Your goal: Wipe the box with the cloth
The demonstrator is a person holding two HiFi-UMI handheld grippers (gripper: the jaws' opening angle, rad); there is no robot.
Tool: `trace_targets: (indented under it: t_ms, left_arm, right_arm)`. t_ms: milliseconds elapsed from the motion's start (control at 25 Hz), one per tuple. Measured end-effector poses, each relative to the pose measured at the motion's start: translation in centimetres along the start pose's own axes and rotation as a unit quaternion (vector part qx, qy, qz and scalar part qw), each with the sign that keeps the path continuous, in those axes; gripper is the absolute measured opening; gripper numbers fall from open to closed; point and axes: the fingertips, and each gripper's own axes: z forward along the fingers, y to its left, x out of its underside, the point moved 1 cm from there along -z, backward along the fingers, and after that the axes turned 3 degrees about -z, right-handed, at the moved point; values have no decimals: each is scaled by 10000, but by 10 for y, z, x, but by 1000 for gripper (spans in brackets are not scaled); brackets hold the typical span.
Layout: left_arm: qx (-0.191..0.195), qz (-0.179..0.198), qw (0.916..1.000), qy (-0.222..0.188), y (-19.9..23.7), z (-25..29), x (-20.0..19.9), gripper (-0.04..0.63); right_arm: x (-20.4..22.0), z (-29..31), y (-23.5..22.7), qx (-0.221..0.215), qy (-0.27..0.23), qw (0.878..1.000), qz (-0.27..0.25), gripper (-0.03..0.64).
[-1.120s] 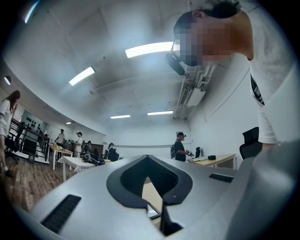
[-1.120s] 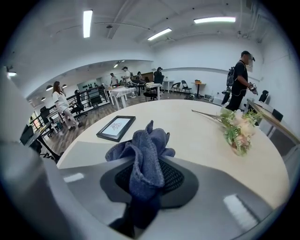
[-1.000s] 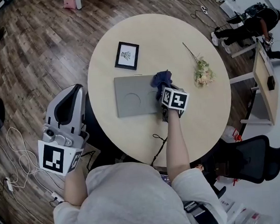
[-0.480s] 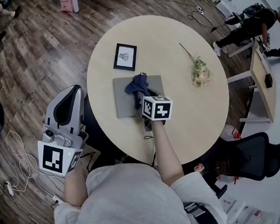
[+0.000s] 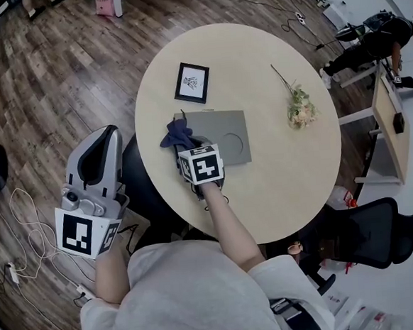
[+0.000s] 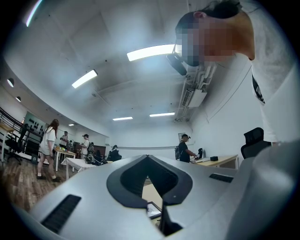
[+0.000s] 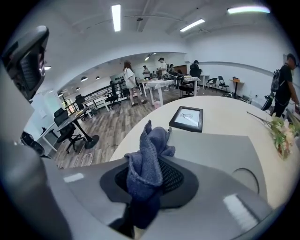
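Head view: right gripper (image 5: 184,145) is clamped on the blue cloth (image 5: 174,133), which rests at the left edge of the flat grey box (image 5: 225,127) on the round table (image 5: 279,183). The left gripper (image 5: 103,137) hangs off the table to the left, so nothing steadies the box.

Left gripper view: the jaws are together with nothing between them.

Right gripper view: the cloth is bunched upright in the jaws and only a small fold touches the box. I think a firm stroke can push the box toward the far picture frame (image 7: 187,118), and the bare jaws can scrape the lid if the cloth slips.
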Motion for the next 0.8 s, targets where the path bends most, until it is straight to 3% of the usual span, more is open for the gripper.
trace_targets:
  t_ms: [800]
  left_arm:
    - [35, 20, 10000, -10, -44, 0, 0, 6]
  right_arm:
    - [40, -57, -143, 1358, 69, 9903, 291, 91]
